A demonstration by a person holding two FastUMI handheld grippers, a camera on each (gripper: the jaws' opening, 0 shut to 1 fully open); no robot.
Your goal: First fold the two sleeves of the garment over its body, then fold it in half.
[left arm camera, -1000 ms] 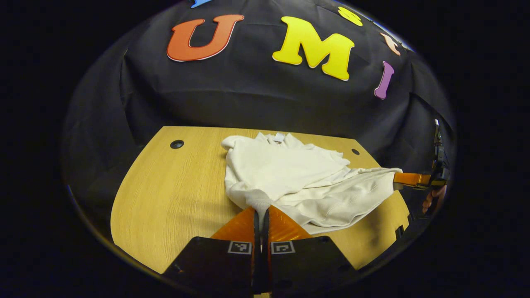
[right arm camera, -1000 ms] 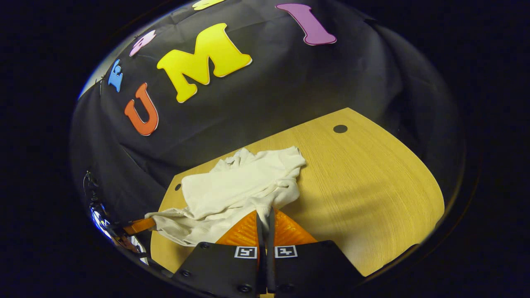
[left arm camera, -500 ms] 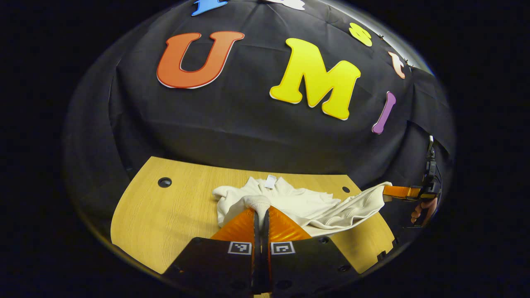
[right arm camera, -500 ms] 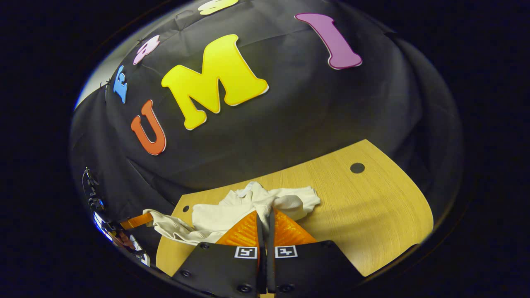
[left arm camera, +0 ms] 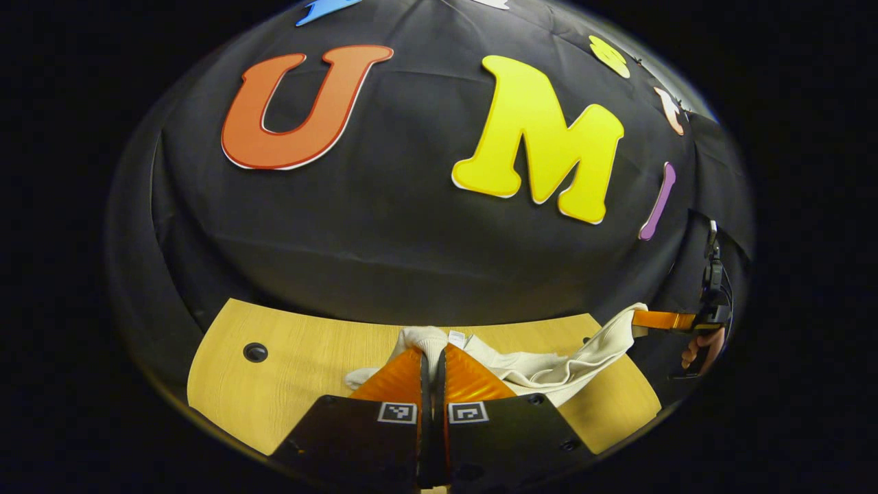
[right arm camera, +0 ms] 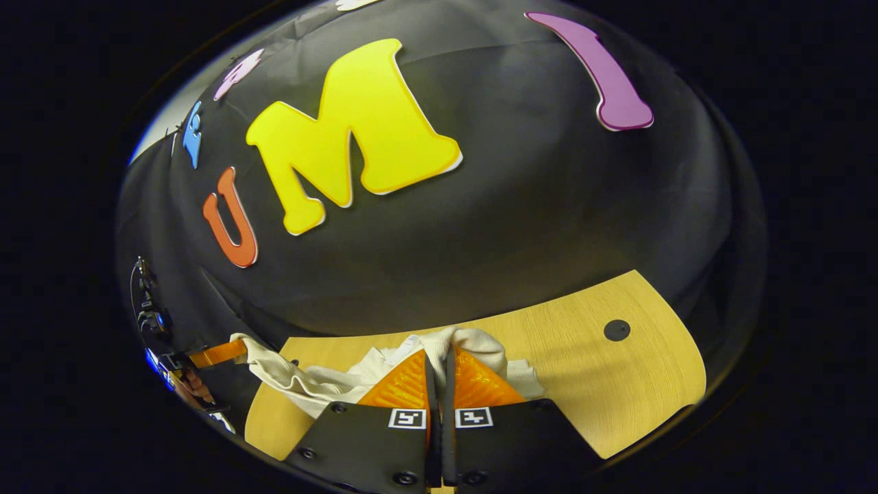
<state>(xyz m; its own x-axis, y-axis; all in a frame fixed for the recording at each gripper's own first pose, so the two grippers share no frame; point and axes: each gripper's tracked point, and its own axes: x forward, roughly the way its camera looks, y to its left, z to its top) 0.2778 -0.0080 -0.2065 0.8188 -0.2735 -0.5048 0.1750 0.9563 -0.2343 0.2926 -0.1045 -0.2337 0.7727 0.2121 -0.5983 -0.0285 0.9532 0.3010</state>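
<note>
Two grippers hold the cream garment (left arm camera: pixel 549 370) by its hem, one at each end, over the wooden table (left arm camera: pixel 302 357). In the left gripper view we see the left gripper (left arm camera: pixel 432 357) with its fingers pressed together on a ribbed bunch of the cloth, which bulges up just past the fingertips. From that pinch the garment runs across the table toward the right gripper (left arm camera: pixel 648 320), which we see farther off with a hand (left arm camera: pixel 699 350) behind it; its fingers clamp the other corner, lifted off the table past the table's edge. In the right gripper view the right gripper (right arm camera: pixel 439 360) is likewise closed on a ribbed fold, with the garment (right arm camera: pixel 322 377) lying on the table (right arm camera: pixel 603 391) beside it and rising toward the left gripper (right arm camera: pixel 219 353) beyond the table's edge. A small white tag (left arm camera: pixel 456 337) shows just beside the left pinch.
</note>
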